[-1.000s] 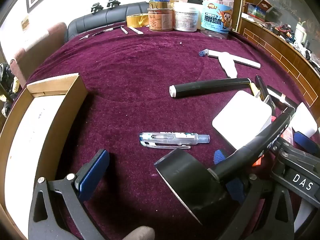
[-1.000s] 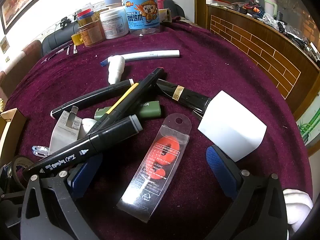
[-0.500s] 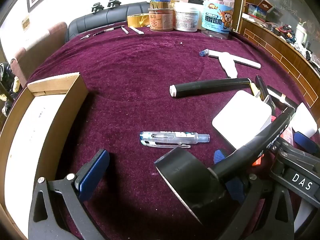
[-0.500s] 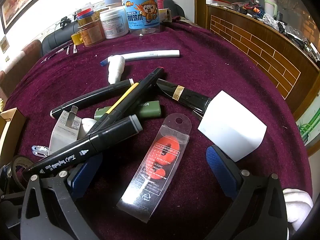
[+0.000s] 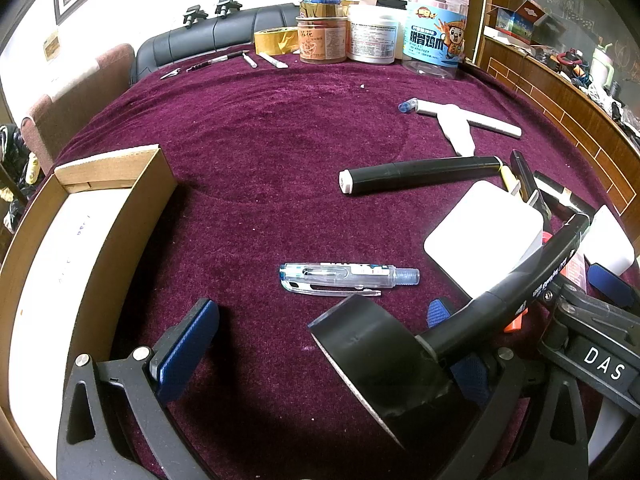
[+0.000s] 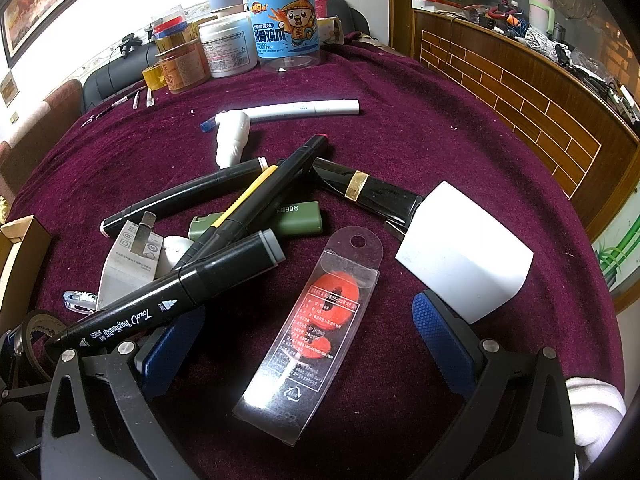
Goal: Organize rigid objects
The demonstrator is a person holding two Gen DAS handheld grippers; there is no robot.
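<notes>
- progress looks slim: the cardboard box (image 5: 92, 216) at the left edge of the purple cloth (image 5: 260, 152) shows only its pale floor, with nothing visibly in it.
- left gripper (image 5: 320, 340) is spread wide, grasping nothing; a roll of black tape (image 5: 376, 364) stands on edge between its pads, close to the right one, and whether it touches that pad i cannot tell.
- right gripper (image 6: 304, 332) is likewise spread wide and empty, low over a clear packet with a red disc (image 6: 316, 320) lying flat on the cloth.
- fat black marker (image 6: 176, 292) slants across the right gripper's left finger and pokes toward the tape roll; it seems to rest there rather than be clamped.
- just beyond sits the unsorted pile: two more black markers crossed, a yellow pencil (image 6: 244, 196), a green lighter (image 6: 296, 218), a black pen with a gold band (image 6: 360, 186), a white plug adapter (image 6: 128, 264) and a white block (image 6: 464, 256).
- clear pen (image 5: 348, 276) lies alone ahead of the left gripper; a white marker (image 6: 304, 110) and a small white bottle (image 6: 232, 140) lie farther back, touching.
- nearly everything, by my reading, is left to move, and the tape roll seems the nearest pick for the left gripper.
</notes>
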